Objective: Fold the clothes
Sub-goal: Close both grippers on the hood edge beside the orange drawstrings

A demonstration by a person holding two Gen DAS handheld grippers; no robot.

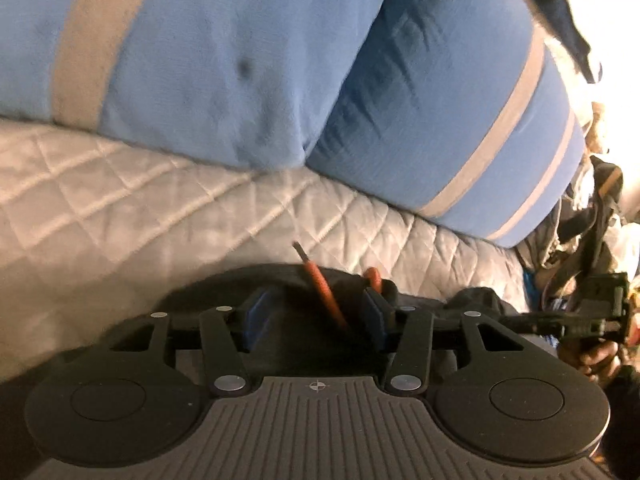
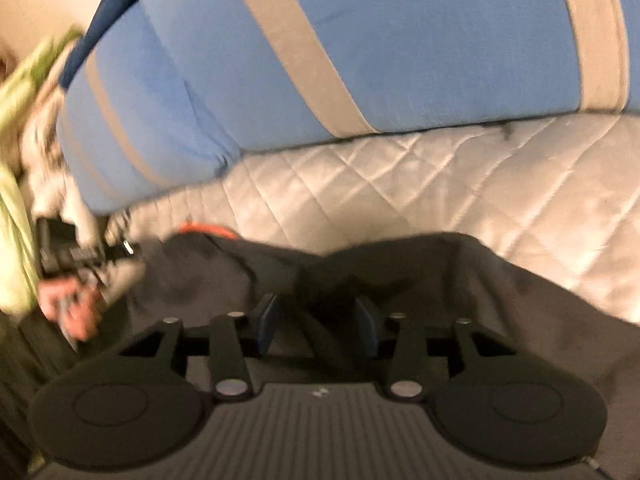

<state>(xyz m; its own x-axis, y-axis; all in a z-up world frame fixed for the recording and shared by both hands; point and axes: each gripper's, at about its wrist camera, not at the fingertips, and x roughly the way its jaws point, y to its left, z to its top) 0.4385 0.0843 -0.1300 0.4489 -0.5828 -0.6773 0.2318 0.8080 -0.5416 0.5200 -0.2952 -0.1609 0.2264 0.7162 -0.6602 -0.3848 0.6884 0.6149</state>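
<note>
A dark garment (image 1: 236,286) with an orange drawstring (image 1: 320,284) lies on the grey quilted sofa cover (image 1: 120,200). My left gripper (image 1: 316,314) stands open low over its edge, with dark cloth and the drawstring between the blue pads (image 1: 254,316). In the right wrist view the same dark garment (image 2: 480,280) spreads across the quilted seat (image 2: 440,180), an orange bit (image 2: 208,230) showing at its far left edge. My right gripper (image 2: 317,318) is open, its fingers set on either side of a fold of the cloth. This view is blurred.
Two blue back cushions with grey stripes (image 1: 200,60) (image 1: 440,100) rise just behind the seat. A heap of mixed clothes (image 1: 580,220) lies at the sofa's end. The other gripper and a hand (image 1: 600,356) show at the right; light green cloth (image 2: 16,220) hangs at the left.
</note>
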